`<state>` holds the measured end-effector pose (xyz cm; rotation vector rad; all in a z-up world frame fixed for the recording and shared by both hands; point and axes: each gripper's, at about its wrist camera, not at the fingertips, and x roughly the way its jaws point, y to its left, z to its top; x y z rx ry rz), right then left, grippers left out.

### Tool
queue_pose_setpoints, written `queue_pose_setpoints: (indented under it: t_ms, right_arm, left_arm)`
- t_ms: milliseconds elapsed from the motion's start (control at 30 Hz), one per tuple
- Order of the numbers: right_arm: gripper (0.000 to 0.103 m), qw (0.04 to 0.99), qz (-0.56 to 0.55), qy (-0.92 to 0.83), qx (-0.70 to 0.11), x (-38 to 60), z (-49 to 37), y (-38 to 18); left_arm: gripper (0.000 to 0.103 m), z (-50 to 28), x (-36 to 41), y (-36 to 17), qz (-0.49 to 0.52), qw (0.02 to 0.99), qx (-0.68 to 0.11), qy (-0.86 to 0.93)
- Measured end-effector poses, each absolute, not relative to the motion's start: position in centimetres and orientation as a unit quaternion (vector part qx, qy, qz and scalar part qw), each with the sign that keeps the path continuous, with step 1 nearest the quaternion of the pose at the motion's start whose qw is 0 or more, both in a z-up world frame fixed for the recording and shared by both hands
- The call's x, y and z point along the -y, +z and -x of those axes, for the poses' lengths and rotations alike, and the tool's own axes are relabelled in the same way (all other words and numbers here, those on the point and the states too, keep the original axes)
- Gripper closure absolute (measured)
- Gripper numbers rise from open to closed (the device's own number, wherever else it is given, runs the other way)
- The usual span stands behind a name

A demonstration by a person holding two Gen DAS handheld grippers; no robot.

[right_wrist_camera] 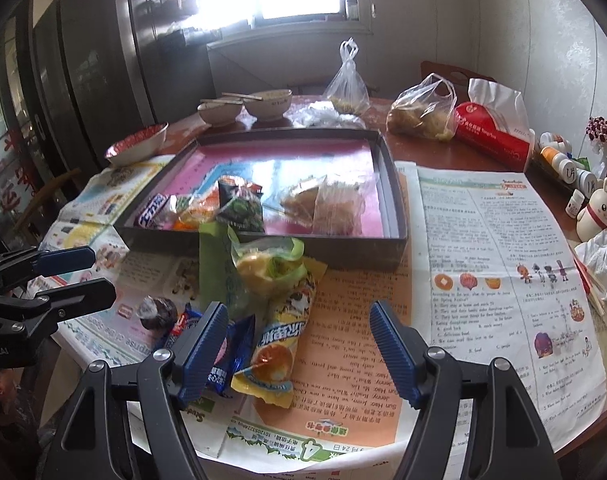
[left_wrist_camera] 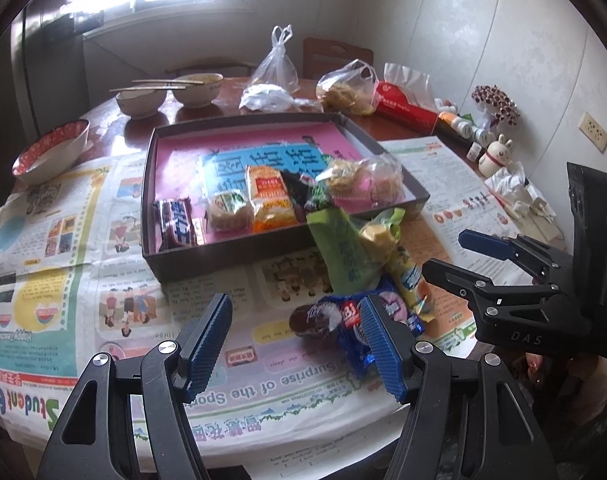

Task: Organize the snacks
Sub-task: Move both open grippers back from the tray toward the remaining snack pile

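Observation:
A dark tray (left_wrist_camera: 239, 250) (right_wrist_camera: 323, 250) with a pink lining holds a chocolate bar (left_wrist_camera: 177, 224), an orange packet (left_wrist_camera: 269, 198) and clear bags (left_wrist_camera: 363, 180). In front of it a loose pile lies on newspaper: a green packet (left_wrist_camera: 339, 248) (right_wrist_camera: 215, 268), a yellow packet (left_wrist_camera: 407, 276) (right_wrist_camera: 283, 344), a blue wrapper (left_wrist_camera: 353, 322) (right_wrist_camera: 227, 360) and a dark round cake (left_wrist_camera: 311, 318) (right_wrist_camera: 157, 312). My left gripper (left_wrist_camera: 295, 306) (right_wrist_camera: 91, 274) hovers open just short of the cake, holding nothing. My right gripper (right_wrist_camera: 299, 312) (left_wrist_camera: 455, 258) is open over the yellow packet's near end.
Newspaper (right_wrist_camera: 483, 260) covers the round table's near half. Bowls (left_wrist_camera: 51, 152) (left_wrist_camera: 197, 88) with chopsticks, tied plastic bags (left_wrist_camera: 275, 68), a red tissue pack (right_wrist_camera: 495, 136), small bottles (right_wrist_camera: 559, 160) and a rabbit figure (right_wrist_camera: 597, 212) line the far and right sides.

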<state>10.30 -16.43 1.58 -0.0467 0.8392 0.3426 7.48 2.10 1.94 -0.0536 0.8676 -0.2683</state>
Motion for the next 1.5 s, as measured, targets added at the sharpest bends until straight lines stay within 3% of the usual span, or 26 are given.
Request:
queue_pose_setpoints:
  t_ms: [433, 800, 1033, 1300, 1500]
  right_arm:
    - [0.030, 0.894, 0.037, 0.162, -0.417, 15.8, -10.4, 0.4]
    - [0.039, 0.891, 0.046, 0.158, -0.422, 15.5, -10.9, -0.4]
    - [0.051, 0.891, 0.050, 0.151, -0.426, 15.3, -11.6, -1.1]
    - [0.057, 0.891, 0.058, 0.151, -0.425, 14.8, -12.4, -1.8]
    - [0.069, 0.891, 0.063, 0.147, -0.425, 14.8, -13.1, -2.5]
  left_arm:
    - [0.034, -7.2, -1.3, -0.3, 0.008, 0.885, -0.442, -0.143]
    - [0.034, -8.1, -0.6, -1.4, 0.002, 0.885, -0.447, -0.132]
    - [0.035, -9.0, -0.1, -2.3, 0.005, 0.882, -0.451, -0.133]
    - [0.035, -9.6, -0.5, -2.7, 0.012, 0.882, -0.452, -0.131]
    - [0.039, -10.1, -0.7, -3.1, 0.022, 0.879, -0.456, -0.134]
